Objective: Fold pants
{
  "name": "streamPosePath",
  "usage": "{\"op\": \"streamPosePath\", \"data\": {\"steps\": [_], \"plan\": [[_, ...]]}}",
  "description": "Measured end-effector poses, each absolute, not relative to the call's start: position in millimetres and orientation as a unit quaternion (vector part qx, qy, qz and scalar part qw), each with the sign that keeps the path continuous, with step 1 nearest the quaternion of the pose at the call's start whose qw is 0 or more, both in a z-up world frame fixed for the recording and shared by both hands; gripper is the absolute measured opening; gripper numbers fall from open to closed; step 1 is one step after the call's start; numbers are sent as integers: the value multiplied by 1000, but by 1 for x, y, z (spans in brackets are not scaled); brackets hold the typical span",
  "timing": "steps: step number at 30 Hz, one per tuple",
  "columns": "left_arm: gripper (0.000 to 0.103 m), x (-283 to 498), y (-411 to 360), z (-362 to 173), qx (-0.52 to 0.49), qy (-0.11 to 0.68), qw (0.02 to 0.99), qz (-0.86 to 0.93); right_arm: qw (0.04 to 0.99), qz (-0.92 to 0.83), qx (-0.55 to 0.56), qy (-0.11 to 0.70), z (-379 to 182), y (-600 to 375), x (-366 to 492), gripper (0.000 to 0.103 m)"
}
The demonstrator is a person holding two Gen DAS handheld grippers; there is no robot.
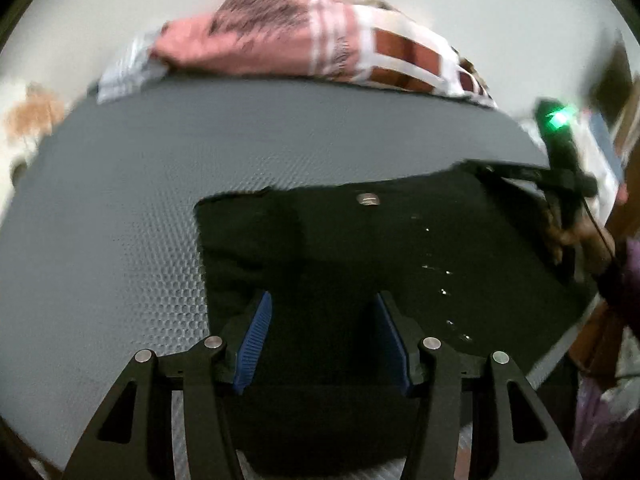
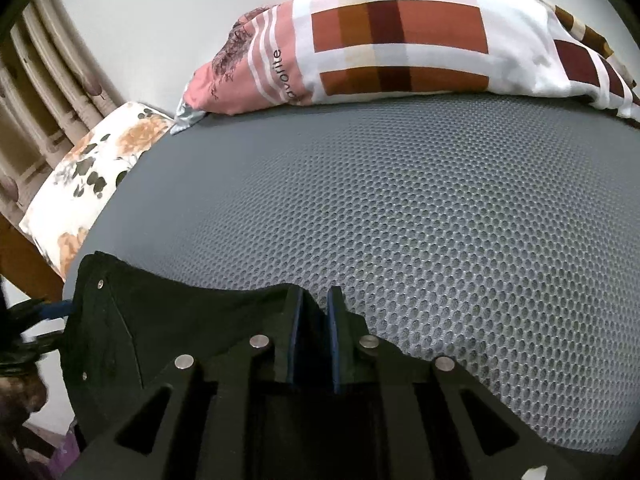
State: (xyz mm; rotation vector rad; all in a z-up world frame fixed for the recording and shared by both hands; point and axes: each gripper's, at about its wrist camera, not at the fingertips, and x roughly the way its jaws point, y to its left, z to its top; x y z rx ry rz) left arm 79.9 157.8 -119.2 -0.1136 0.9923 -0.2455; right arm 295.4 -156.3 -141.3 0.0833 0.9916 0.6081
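Note:
The black pants (image 1: 360, 248) lie on the grey mesh mattress (image 1: 160, 168), waist button up. My left gripper (image 1: 324, 304) is open, its blue pads spread just above the dark cloth. In the left wrist view my right gripper (image 1: 520, 170) holds the far right edge of the pants, lifted off the bed. In the right wrist view my right gripper (image 2: 318, 304) is shut on the black pants (image 2: 180, 320), with the cloth bunched between the blue pads. The left gripper's blue pad (image 2: 56, 308) shows at the left edge.
A pink and plaid pillow (image 2: 400, 40) lies at the head of the mattress (image 2: 400, 220). A floral cushion (image 2: 92, 168) sits on the left by a wooden headboard. The mattress edge runs close on the right in the left wrist view.

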Motion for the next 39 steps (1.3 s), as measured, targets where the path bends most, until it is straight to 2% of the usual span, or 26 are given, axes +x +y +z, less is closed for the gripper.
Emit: {"op": "streamPosePath", "data": {"steps": [3,7,10,12,13,18,20,22,25,30,34,39], "plan": [[52,88,177,-128,-81,464,873,-127,837,285,33,466,-141,-155,293,8],[52,82,169,-129,-37,451,883,-126,837,285,38,466,-141,-154,292,8],[52,80,175,-131,-54,442,886,-133,836,286,44,467,-141,-155,292,8],[52,77,174,-130,-43,438,889,-129,833,286,62,470,-140,-161,293,21],[52,76,173,-130,-40,436,890,-126,835,277,81,469,-137,-169,292,39],[52,77,173,-131,-42,435,891,-125,829,256,303,394,-106,-275,241,41],[52,76,172,-131,-41,433,892,-123,828,231,346,376,-99,-325,203,50],[52,76,171,-131,-38,431,893,-121,836,184,365,365,-98,-380,152,53],[52,75,170,-131,-37,430,895,-116,837,85,395,368,-114,-466,58,54],[53,76,167,-130,-29,435,893,-112,810,-22,467,355,-149,-541,-50,54],[54,75,165,-129,-23,437,893,-107,804,-24,504,315,-154,-557,-75,54],[55,75,163,-128,-21,438,893,-101,800,-15,531,279,-153,-576,-63,57]]}}
